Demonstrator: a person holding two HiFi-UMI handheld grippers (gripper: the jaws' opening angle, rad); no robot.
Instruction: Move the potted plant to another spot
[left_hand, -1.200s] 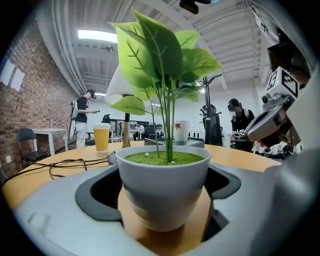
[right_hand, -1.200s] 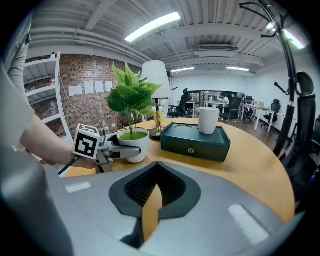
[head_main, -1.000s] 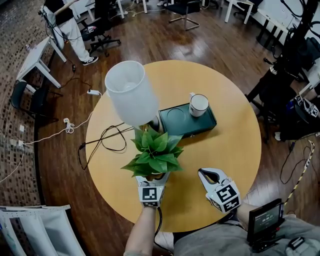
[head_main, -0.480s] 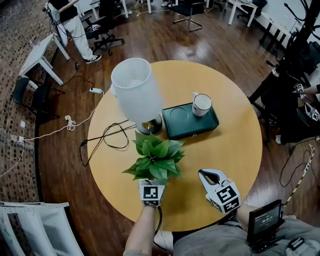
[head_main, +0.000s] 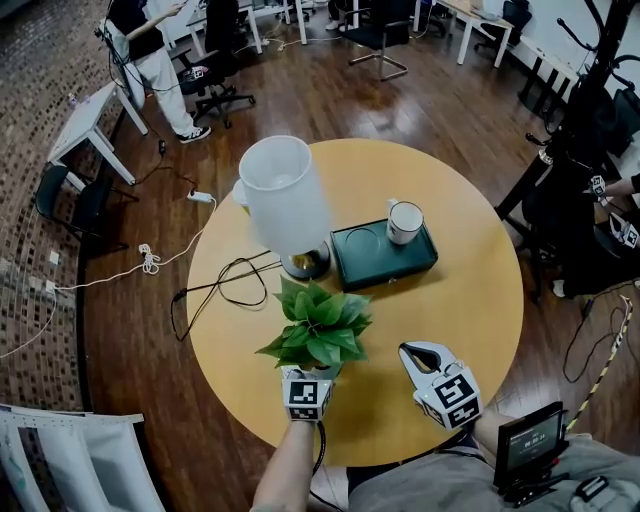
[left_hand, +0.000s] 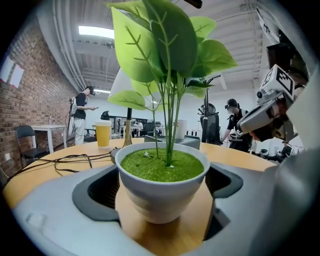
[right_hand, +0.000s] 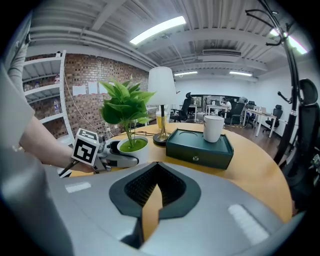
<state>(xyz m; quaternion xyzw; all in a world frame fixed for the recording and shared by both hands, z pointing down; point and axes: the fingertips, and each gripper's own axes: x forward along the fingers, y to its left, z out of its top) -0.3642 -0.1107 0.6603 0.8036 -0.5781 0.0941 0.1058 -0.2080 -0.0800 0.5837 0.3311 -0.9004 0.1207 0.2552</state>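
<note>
Nearer than a second ago, the green plant in a white pot (head_main: 320, 328) stands on the round wooden table (head_main: 455, 300), clear of the white-shaded lamp (head_main: 285, 205). My left gripper (head_main: 314, 376) has just been opening its jaws, which are spread around the pot. My right gripper (head_main: 418, 356), its jaws pressed together, sits right of it.

Location type: open-plan office. Indicators: wood-plank floor (head_main: 430, 110); brick wall (left_hand: 30, 95); wheeled office chairs (head_main: 218, 75) beside white desks (head_main: 85, 115); exposed ceiling ducts with strip lights (right_hand: 157, 29); wall shelves (right_hand: 45, 90); coat stand (head_main: 604, 45). A round wooden table (head_main: 470, 300) occupies the open floor area. People (left_hand: 80, 115) stand among the desks in the background.
</note>
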